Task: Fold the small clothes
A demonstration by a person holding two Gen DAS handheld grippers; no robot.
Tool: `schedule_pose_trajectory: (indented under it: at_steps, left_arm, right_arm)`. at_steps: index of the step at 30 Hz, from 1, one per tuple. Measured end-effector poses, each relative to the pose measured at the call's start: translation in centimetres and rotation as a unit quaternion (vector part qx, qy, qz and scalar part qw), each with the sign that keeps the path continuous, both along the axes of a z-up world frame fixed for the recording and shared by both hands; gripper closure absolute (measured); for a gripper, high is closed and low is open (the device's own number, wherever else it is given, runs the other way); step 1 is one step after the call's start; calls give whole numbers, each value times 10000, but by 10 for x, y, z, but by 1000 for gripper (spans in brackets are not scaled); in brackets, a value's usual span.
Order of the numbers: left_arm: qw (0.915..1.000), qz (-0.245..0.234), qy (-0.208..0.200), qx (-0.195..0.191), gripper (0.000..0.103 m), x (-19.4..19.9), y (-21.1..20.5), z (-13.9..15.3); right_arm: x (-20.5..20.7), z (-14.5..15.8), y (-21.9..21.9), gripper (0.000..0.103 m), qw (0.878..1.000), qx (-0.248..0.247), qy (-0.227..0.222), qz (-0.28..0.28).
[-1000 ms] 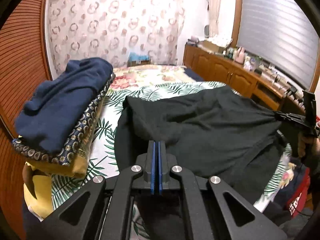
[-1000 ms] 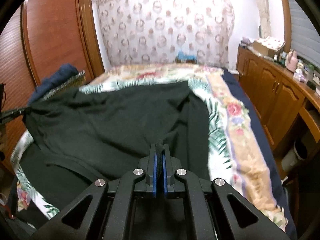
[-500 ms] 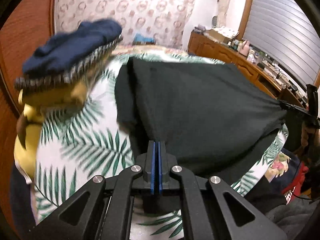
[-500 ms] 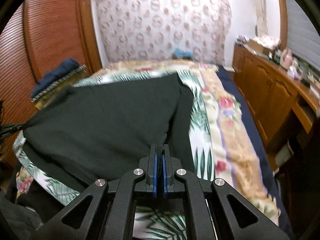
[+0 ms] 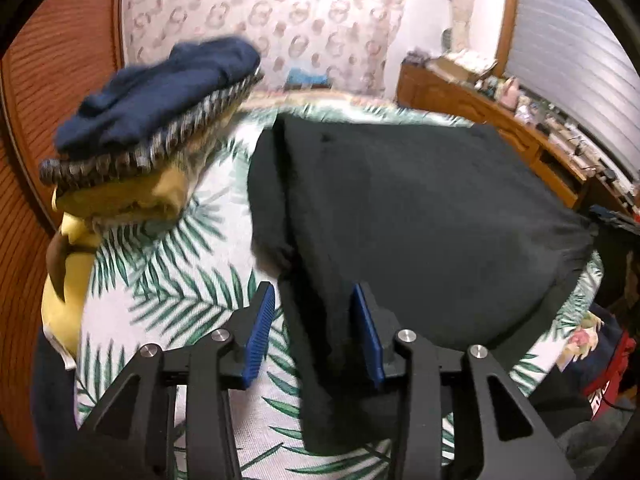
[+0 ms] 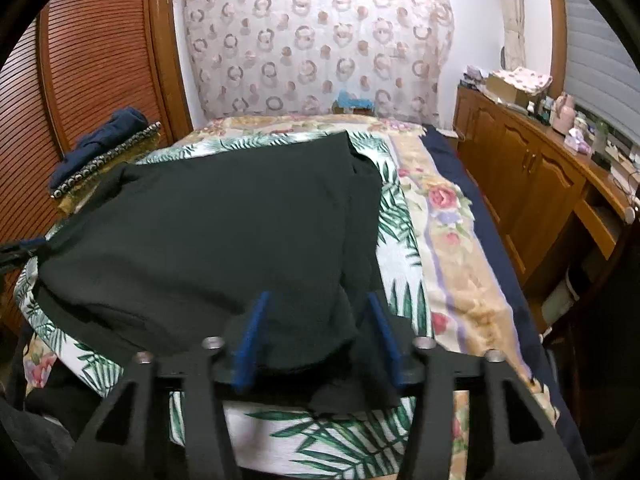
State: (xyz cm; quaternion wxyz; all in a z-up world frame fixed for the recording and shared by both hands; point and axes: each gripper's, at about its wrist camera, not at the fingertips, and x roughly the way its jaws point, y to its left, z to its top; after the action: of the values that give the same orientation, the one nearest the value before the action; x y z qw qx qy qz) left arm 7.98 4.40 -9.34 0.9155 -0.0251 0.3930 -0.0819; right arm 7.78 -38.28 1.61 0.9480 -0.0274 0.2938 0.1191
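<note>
A black garment (image 5: 420, 208) lies spread flat on the palm-leaf bedspread (image 5: 172, 280); it also shows in the right wrist view (image 6: 224, 240). My left gripper (image 5: 314, 314) is open, its blue pads either side of the garment's near left corner, which lies between them. My right gripper (image 6: 316, 318) is open, its blue pads either side of the garment's near right corner. Neither gripper holds the cloth.
A stack of folded clothes (image 5: 160, 108), navy on top with patterned and yellow pieces below, sits at the bed's left; it also shows in the right wrist view (image 6: 104, 148). A wooden louvred wardrobe (image 6: 80, 80) stands left, a wooden cabinet (image 6: 540, 176) right.
Both grippers were shut on the garment's near corners and have opened. The garment, held lifted a second ago, now lies flat on the bed, and both grippers sit lower.
</note>
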Motion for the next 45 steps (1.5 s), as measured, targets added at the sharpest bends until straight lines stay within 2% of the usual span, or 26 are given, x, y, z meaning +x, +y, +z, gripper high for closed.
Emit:
schedule_pose_trajectory:
  at_steps: [3, 12, 21, 22, 25, 27, 32, 37, 45]
  left_arm:
    - [9998, 20, 184, -70, 61, 1, 0, -10]
    - [9999, 33, 122, 61, 61, -3, -4, -13]
    - [9999, -30, 79, 111, 62, -2, -5, -14]
    - [9999, -58, 75, 98, 65, -2, -5, -14]
    - [9994, -281, 137, -115, 90, -5, -10, -12]
    - [9993, -338, 123, -25, 93, -5, -16, -10]
    - [9968, -618, -230, -445, 94, -7, -31, 25]
    - [9906, -1105, -612, -531, 94, 2, -67, 68]
    - [9712, -2121, -940, -533, 94, 35, -160, 121]
  right_arm:
    - [-7, 0, 10, 47, 9998, 25, -53, 180]
    - [5, -20, 55, 40, 9967, 2, 73, 802]
    - [32, -48, 80, 40, 9949, -285, 357, 896]
    - [34, -49, 80, 40, 9949, -294, 377, 884]
    - [34, -50, 80, 39, 9949, -373, 259, 899]
    - [34, -50, 80, 39, 9949, -400, 234, 893]
    - [27, -50, 75, 39, 9953, -159, 279, 918]
    - [12, -46, 52, 39, 9967, 29, 114, 801]
    - [-22, -46, 24, 39, 9984, 224, -115, 513]
